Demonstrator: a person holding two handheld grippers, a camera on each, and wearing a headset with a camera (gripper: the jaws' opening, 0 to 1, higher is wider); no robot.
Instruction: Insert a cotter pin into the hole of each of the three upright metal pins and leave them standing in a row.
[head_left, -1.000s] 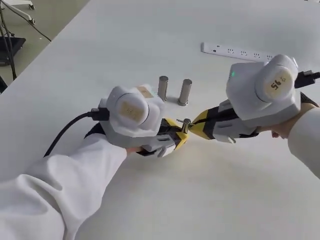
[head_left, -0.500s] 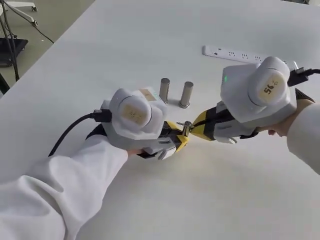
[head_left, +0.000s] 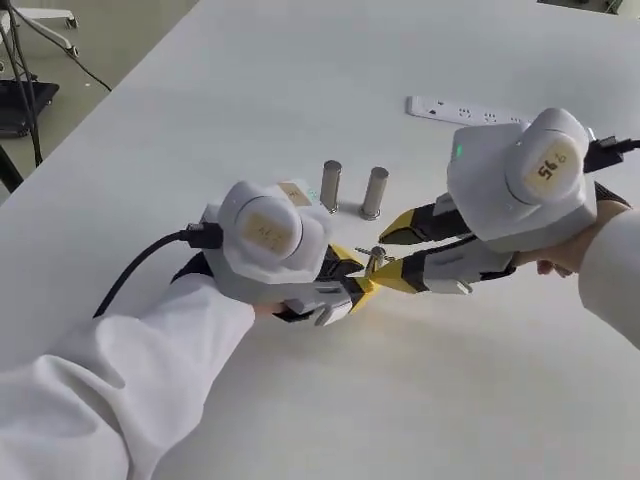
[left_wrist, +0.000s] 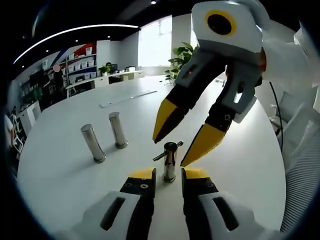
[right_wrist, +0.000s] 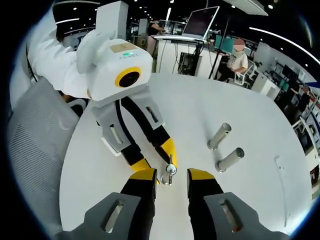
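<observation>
- A short silver upright metal pin (left_wrist: 170, 162) stands on the white workbench (head_left: 250, 100) between the two grippers. A thin cotter pin (left_wrist: 167, 152) lies across the hole near its top.
- Likely risk: if a jaw snags an end of the cotter pin as it draws away, it could drag it back out of the hole or topple the pin.
- A second silver pin (head_left: 331, 184) and a third silver pin (head_left: 374, 191) stand just behind with no cotter pin visible. A careless sweep of a gripper could knock them over.
- The right gripper (head_left: 381, 260) reaches in from the right. Its yellow-tipped jaws are spread wide either side of the pin's top and appear to grip nothing.
- The left gripper (left_wrist: 168, 176) reaches in from the left, held low. Its jaws sit close either side of the pin's base, and whether they pinch it cannot be told.
- The two sets of tips nearly meet at the pin.
</observation>
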